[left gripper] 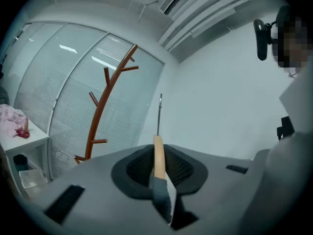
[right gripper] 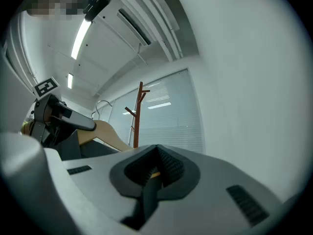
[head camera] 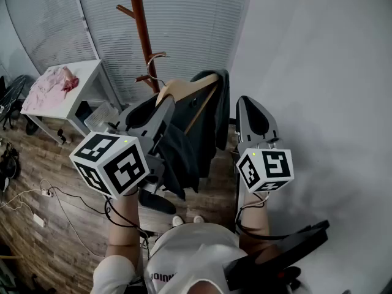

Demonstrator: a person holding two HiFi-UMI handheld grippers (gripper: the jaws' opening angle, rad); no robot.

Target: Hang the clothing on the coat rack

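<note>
A wooden hanger (head camera: 187, 86) carries a dark garment (head camera: 184, 149) and hangs in the air between my two grippers. Its metal hook (head camera: 154, 63) sits close to the lower pegs of the brown coat rack (head camera: 142, 32). My left gripper (head camera: 164, 106) is shut on the hanger's left arm; in the left gripper view the wood (left gripper: 158, 155) and the hook's wire (left gripper: 159, 112) run up from the jaws, with the rack (left gripper: 100, 111) to the left. My right gripper (head camera: 248, 106) is shut on the hanger's right end, where wood and dark cloth (right gripper: 152, 176) show between its jaws.
A white side table (head camera: 92, 72) with pink cloth (head camera: 55, 84) stands at the left, beside the window blinds (head camera: 184, 17). Cables (head camera: 37, 195) lie on the wooden floor. A plain white wall (head camera: 318, 72) fills the right side.
</note>
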